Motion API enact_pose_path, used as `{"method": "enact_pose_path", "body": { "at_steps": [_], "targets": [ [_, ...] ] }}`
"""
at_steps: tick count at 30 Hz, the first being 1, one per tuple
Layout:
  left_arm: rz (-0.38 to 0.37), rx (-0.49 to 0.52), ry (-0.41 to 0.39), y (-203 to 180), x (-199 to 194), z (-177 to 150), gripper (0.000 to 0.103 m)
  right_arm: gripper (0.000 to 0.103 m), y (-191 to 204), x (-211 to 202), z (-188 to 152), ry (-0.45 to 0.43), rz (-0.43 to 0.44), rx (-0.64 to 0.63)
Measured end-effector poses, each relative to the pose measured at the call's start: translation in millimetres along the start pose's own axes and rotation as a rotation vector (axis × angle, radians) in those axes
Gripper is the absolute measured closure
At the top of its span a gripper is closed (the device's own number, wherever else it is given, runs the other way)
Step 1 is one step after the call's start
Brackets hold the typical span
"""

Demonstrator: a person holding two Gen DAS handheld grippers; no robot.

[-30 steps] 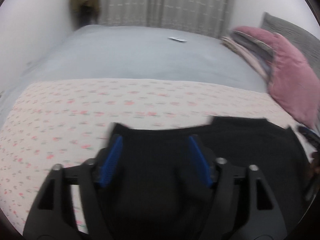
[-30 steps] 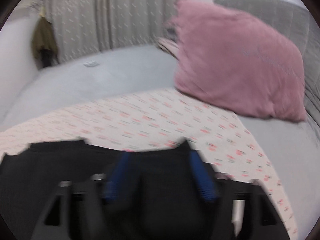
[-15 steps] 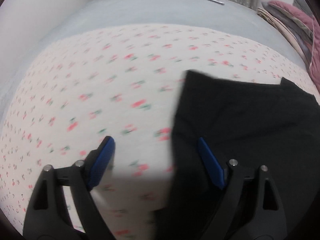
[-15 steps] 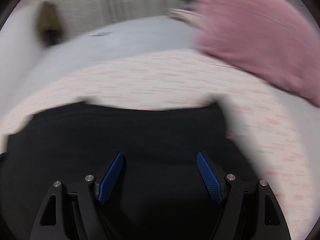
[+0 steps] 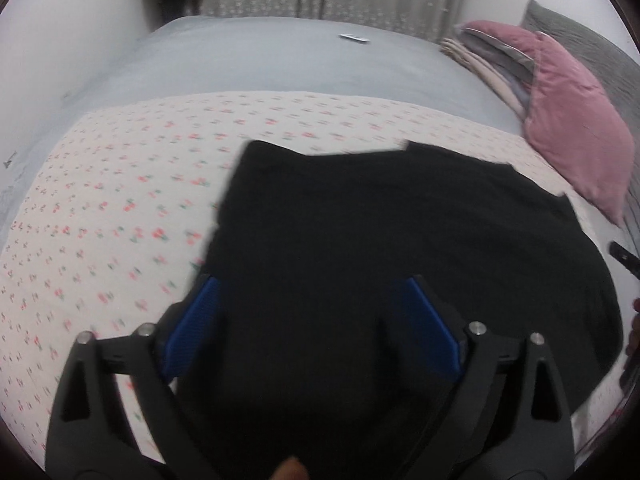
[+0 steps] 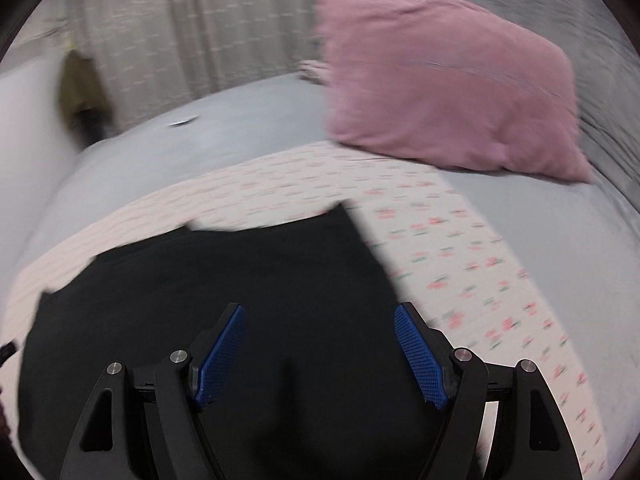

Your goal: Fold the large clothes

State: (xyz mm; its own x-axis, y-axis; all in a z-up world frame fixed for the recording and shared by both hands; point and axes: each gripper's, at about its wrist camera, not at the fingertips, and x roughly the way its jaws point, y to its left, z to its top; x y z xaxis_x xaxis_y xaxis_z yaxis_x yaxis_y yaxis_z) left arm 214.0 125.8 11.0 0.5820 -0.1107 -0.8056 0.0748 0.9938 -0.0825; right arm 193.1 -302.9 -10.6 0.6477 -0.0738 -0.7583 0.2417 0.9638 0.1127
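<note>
Bed [image 5: 280, 60] draped with floral sheet [image 5: 120, 200]; black garment [image 5: 400, 240] is spread beneath left gripper [image 5: 312, 320], jaws opening, and right gripper [image 6: 320, 344], jaws apart; pillow [image 6: 440, 92] at 1 o'clock.

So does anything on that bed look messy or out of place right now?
Nothing stands out. The black garment lies flat on the flowered sheet, its far edge a little uneven. The pink pillow rests at the sheet's edge. A small pale object lies alone on the grey bedspread; too small to identify.
</note>
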Motion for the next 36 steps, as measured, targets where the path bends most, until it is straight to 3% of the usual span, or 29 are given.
{"method": "enact_pose_path", "body": {
  "at_steps": [5, 8, 12, 16, 18, 22, 27, 30, 36],
  "targets": [
    [-0.047, 0.054, 0.027, -44.8, -8.4, -42.1, 0.004, 0.023, 69.3, -20.2, -46.9, 0.054, 0.091, -0.104],
    [-0.047, 0.080, 0.072, -58.8, -1.8, -66.2, 0.004, 0.023, 79.1, -17.6, -74.4, 0.102, 0.101, -0.097],
    [0.026, 0.113, 0.042, -51.2, -3.0, -89.4, 0.003, 0.023, 60.0, -6.0, -103.8, 0.183, 0.048, -0.045],
    [0.110, 0.072, -0.007, -19.4, -20.8, -100.8, 0.003, 0.023, 28.0, -23.2, -121.3, 0.146, -0.026, -0.011],
    [0.158, 0.030, -0.010, -2.5, -28.6, -107.7, 0.003, 0.023, 14.7, -35.4, -123.4, 0.147, -0.016, 0.015],
    [0.108, -0.089, -0.012, 28.0, -52.9, -115.5, 0.003, 0.023, 3.3, -64.8, -123.2, 0.125, -0.034, 0.067],
    [0.004, -0.175, 0.032, 39.8, -66.5, -131.1, 0.003, 0.023, 0.1, -91.6, -122.7, 0.094, 0.040, 0.130],
    [-0.038, -0.218, 0.061, 44.4, -70.5, -142.8, 0.003, 0.023, 7.7, -94.6, -125.6, 0.098, 0.043, 0.099],
    [-0.206, -0.360, 0.207, 53.9, -49.8, -172.8, 0.003, 0.023, 28.6, -93.8, -129.2, 0.104, 0.041, 0.007]
  ]
}}
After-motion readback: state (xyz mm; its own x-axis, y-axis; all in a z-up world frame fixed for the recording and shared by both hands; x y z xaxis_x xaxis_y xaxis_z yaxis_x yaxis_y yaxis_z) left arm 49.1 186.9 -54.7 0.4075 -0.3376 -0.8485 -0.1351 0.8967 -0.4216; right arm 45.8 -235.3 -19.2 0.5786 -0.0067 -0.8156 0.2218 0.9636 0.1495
